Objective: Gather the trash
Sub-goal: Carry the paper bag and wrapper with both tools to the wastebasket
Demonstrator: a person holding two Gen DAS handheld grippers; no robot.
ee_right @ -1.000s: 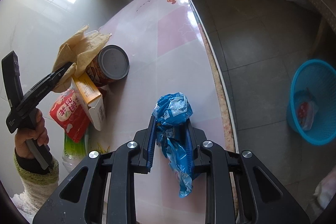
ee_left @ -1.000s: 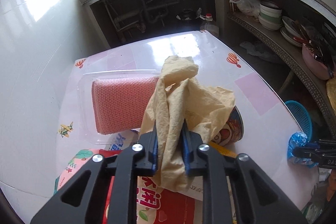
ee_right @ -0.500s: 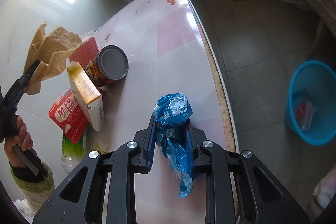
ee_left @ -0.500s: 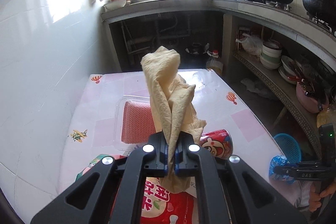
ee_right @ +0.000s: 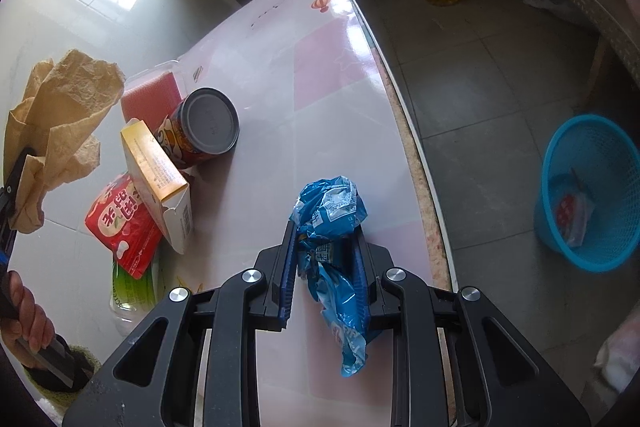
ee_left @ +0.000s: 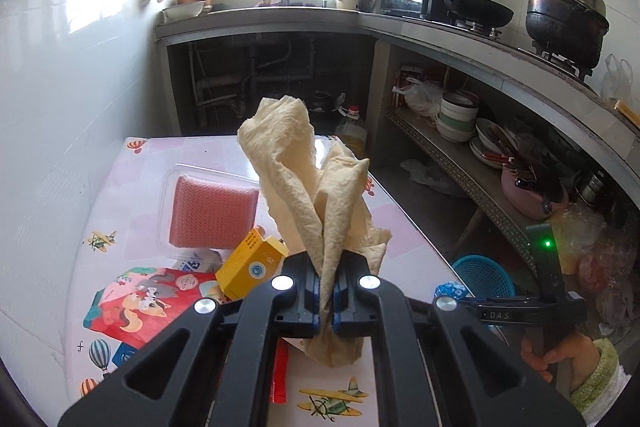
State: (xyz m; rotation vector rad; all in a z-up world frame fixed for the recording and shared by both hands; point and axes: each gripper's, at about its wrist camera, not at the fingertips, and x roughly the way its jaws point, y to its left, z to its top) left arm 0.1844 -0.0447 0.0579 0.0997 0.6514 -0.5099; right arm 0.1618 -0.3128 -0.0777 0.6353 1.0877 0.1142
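The left hand-held gripper [ee_left: 326, 301] is pinched tight on a crumpled tan paper [ee_left: 312, 187], which stands up out of its jaws, lifted clear of the worktop [ee_left: 132, 195]. Only its own camera takes in the kitchen behind: the wok [ee_left: 478, 11] and the big pot [ee_left: 566, 15] on the stove, and bowls on the shelf below. Beneath the paper lie a pink sponge in a clear tray [ee_left: 212, 213], a yellow box [ee_left: 252, 263] and a red snack bag [ee_left: 148, 301].

The right hand-held gripper [ee_right: 325, 269] is clamped on a crumpled blue wrapper [ee_right: 328, 211], which bulges past the fingertips and trails back between them, low over the worktop's right edge. Its camera alone shows a can [ee_right: 204, 127] lying on its side by the yellow box, and, on the floor to the right, a blue basket [ee_right: 592, 187] with a wrapper already inside.
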